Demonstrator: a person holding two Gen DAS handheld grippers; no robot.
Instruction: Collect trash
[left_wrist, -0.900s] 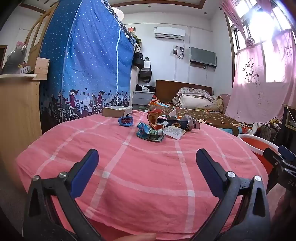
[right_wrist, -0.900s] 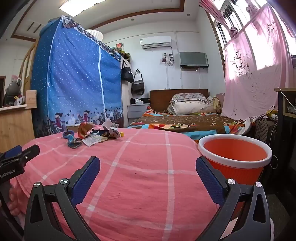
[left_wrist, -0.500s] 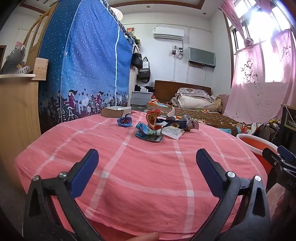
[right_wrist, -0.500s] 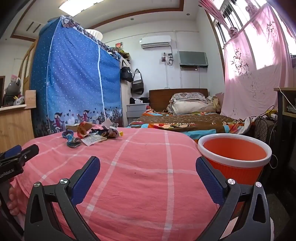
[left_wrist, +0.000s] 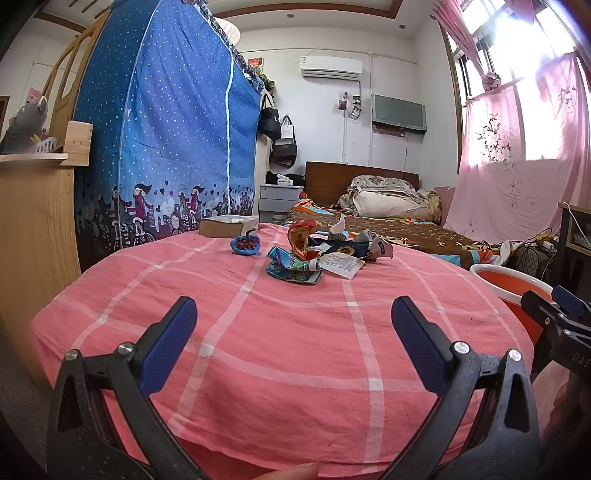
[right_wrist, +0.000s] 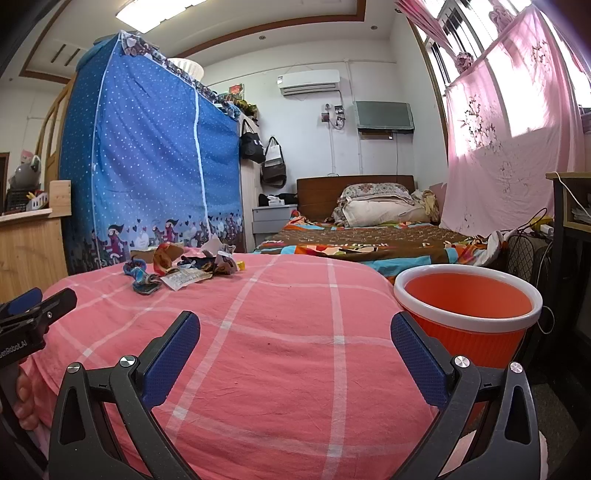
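A heap of crumpled wrappers (left_wrist: 314, 254) (right_wrist: 184, 267) lies far across the pink checked tablecloth (left_wrist: 288, 332) (right_wrist: 295, 332), with a blue wrapper (left_wrist: 245, 243) apart on its left. An orange bin (right_wrist: 467, 314) (left_wrist: 506, 284) with a white rim stands just off the table's right edge. My left gripper (left_wrist: 293, 314) hovers open over the near part of the cloth, nothing between its fingers. My right gripper (right_wrist: 295, 328) is open too, close to the bin, which sits beside its right finger. Each gripper appears at the edge of the other's view.
A small cardboard box (left_wrist: 227, 225) rests at the table's far side. A blue fabric wardrobe (left_wrist: 166, 147) and a wooden shelf (left_wrist: 37, 206) stand to the left, a bed (left_wrist: 380, 225) behind. Cables and a dark desk (right_wrist: 565, 236) crowd the right.
Both views have shifted only slightly; the left gripper has eased a little nearer the table. Nothing has been picked up or let go.
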